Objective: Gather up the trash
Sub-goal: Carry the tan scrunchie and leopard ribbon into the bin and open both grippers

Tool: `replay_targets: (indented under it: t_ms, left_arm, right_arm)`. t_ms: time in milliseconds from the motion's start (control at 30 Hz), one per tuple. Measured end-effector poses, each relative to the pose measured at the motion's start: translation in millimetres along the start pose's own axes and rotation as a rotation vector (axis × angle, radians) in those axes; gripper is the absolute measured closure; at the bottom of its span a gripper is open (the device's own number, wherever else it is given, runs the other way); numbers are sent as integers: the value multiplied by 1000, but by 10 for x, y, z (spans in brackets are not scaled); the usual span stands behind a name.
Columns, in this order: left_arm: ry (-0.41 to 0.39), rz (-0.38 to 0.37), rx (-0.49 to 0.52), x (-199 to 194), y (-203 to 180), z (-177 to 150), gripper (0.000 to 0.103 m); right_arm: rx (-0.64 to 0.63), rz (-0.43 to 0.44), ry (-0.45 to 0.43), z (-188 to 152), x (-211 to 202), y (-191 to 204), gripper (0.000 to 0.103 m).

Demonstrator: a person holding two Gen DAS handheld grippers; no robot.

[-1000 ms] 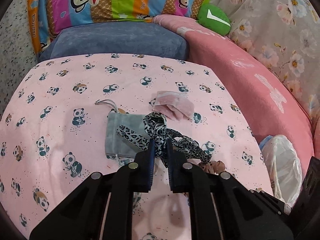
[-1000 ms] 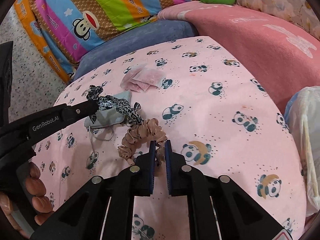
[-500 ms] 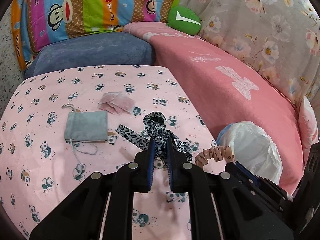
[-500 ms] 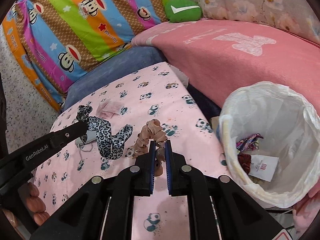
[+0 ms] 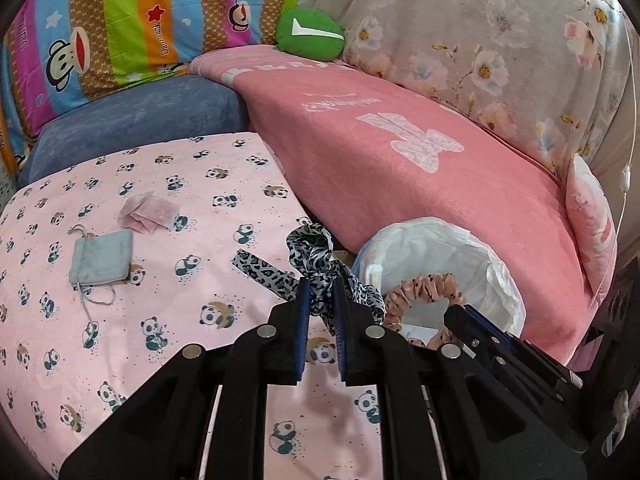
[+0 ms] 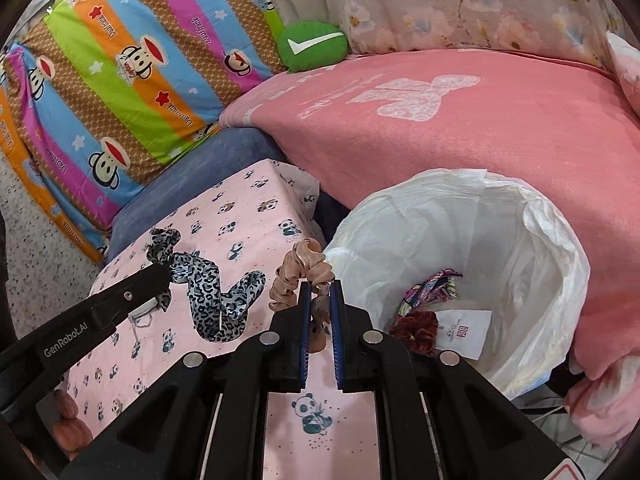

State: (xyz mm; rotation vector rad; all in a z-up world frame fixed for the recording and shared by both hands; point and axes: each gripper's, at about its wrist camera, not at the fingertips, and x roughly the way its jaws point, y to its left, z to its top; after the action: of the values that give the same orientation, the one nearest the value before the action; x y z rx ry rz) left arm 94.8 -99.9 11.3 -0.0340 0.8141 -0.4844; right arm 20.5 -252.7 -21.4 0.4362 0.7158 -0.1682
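both claws have swung from the panda-print desk [image 5: 120, 340] toward the lined bin [image 6: 520, 216] at lower right; left claw [image 5: 321, 312] grips the leopard scarf [image 5: 310, 258], right claw [image 6: 319, 312] the peach scrunchie [image 6: 298, 270], so dropping looks next.

"GenRobot.AI" is printed in white on the black arm of the left claw [image 6: 160, 276], as seen from the right wrist view. On the striped monkey-print cushion [image 5: 120, 28], "Daulfrank" is repeated along the stripes, though the lettering is small. A white check mark is shown on the green round cushion [image 6: 313, 45]. A white card [image 6: 464, 330] in the trash bag carries a red logo, too small to be read.
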Motion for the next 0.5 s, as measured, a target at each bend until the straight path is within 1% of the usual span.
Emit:
replay_targets:
  t_ms: [233,500]
  left_arm:
    - [13,-36,45,76,-336,-8,92]
    - [33,-66,87,179,-611,-55,92]
  right_arm:
    - [48,-31,-19,31,-106,-319,94]
    - [82,-55,-31,33,-159,-548,94]
